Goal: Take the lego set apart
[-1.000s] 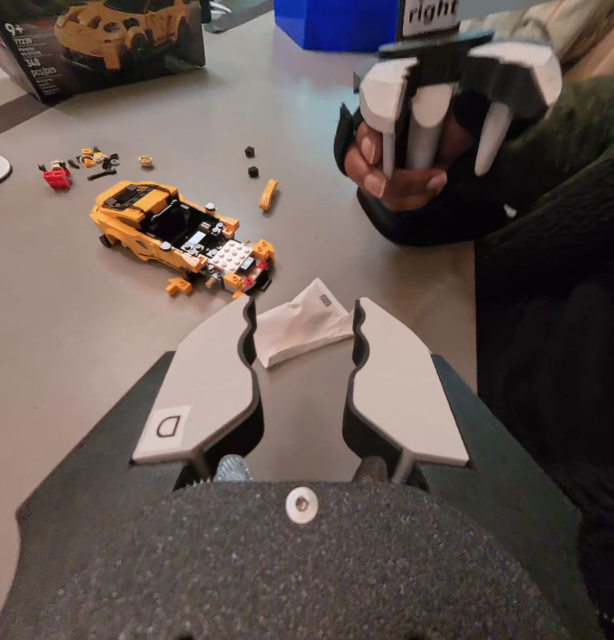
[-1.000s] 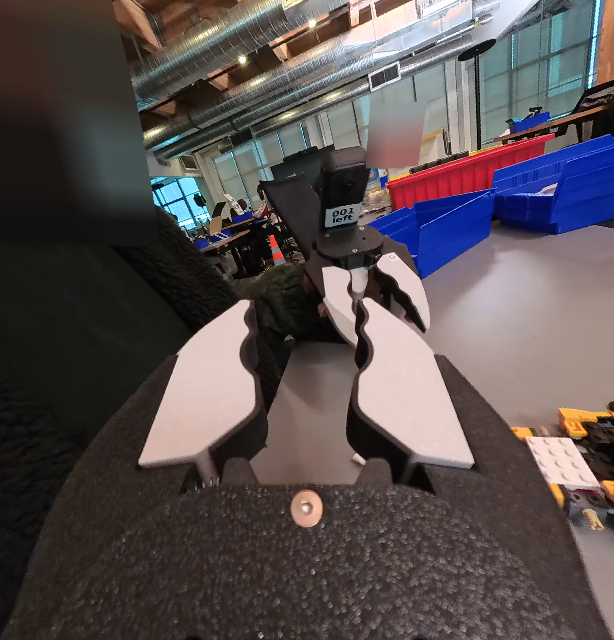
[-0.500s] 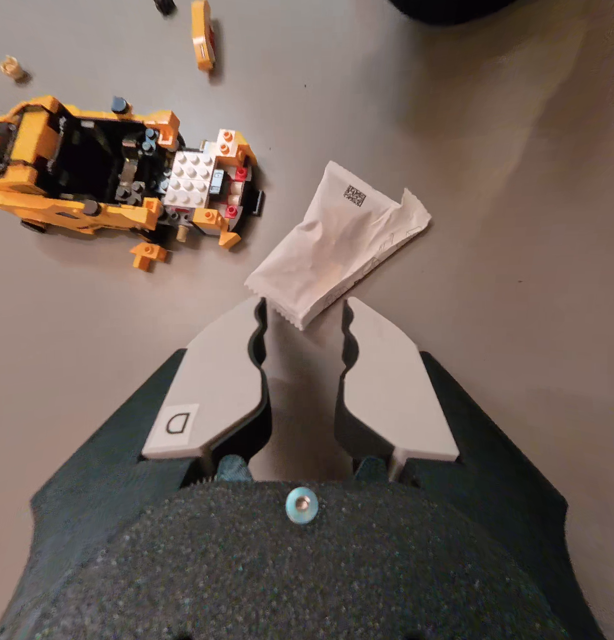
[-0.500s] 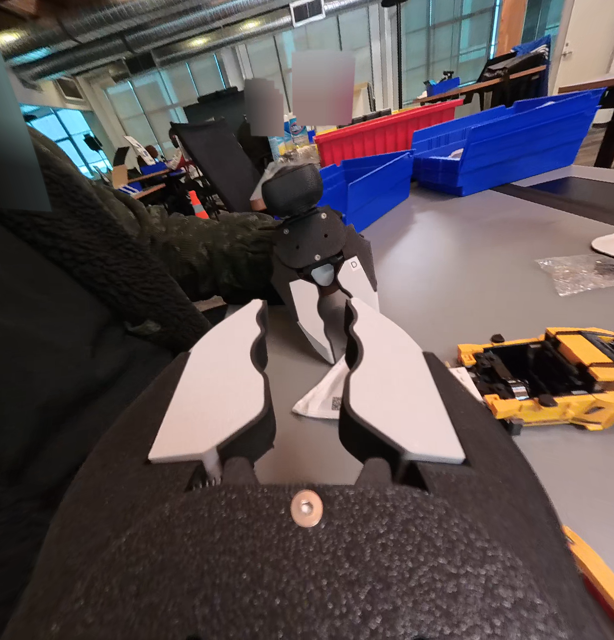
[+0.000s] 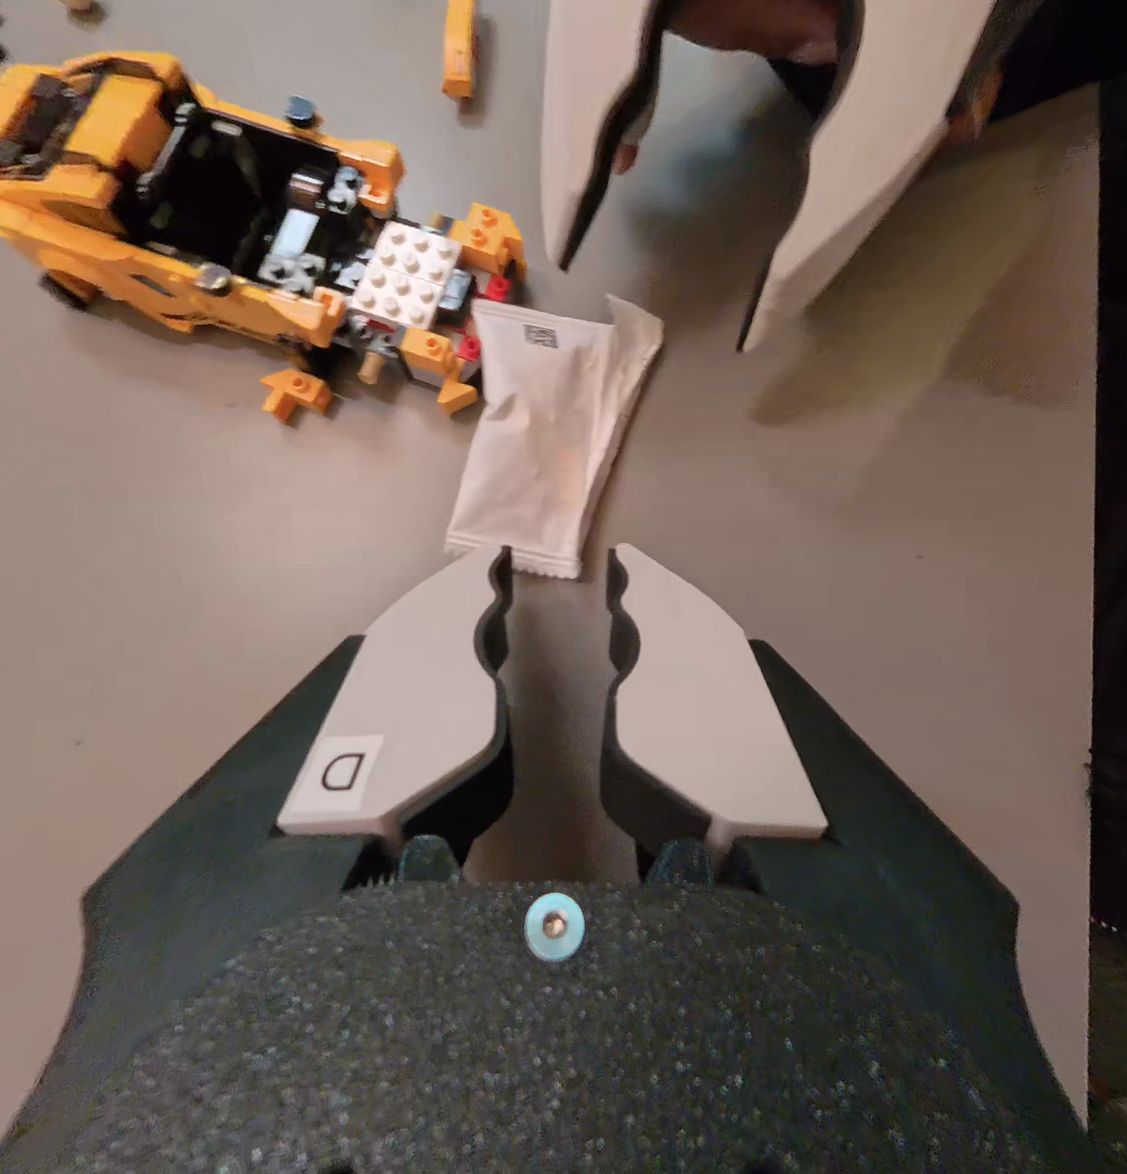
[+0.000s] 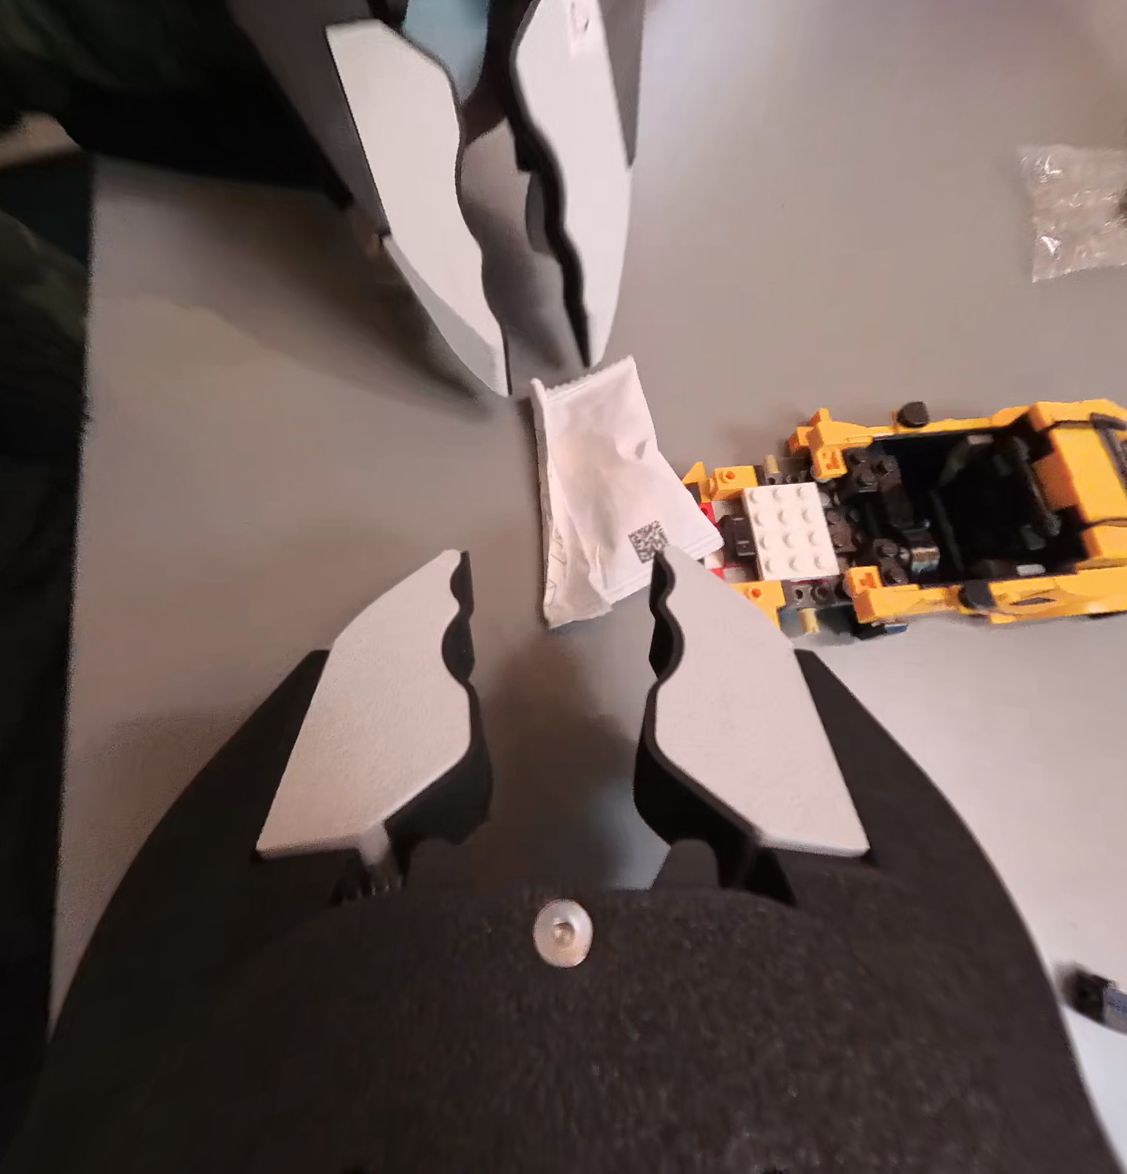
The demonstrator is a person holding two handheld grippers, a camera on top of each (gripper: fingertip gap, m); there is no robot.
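A partly stripped yellow lego car (image 5: 186,209) lies on the grey table, its white studded plate and black inside exposed; it also shows in the right wrist view (image 6: 961,514). A white paper packet (image 5: 548,432) lies beside the car's open end, touching it. My left gripper (image 5: 557,559) is open and empty, its tips just short of the packet's near end. My right gripper (image 6: 560,565) is open wide and empty at the packet's (image 6: 611,502) other end. The two grippers face each other: the right one shows in the left wrist view (image 5: 653,305), the left one in the right wrist view (image 6: 541,375).
Loose orange pieces (image 5: 457,51) (image 5: 297,394) lie near the car. A small black piece (image 6: 1100,1007) lies at the lower right. A clear plastic bag (image 6: 1081,216) lies farther off. The table edge and a dark sleeve (image 5: 1120,445) run along one side. The left gripper's tips are roughly 8 cm from the right gripper's.
Both grippers have tipped down toward the table and closed in on the packet from opposite ends. The right gripper has opened wider.
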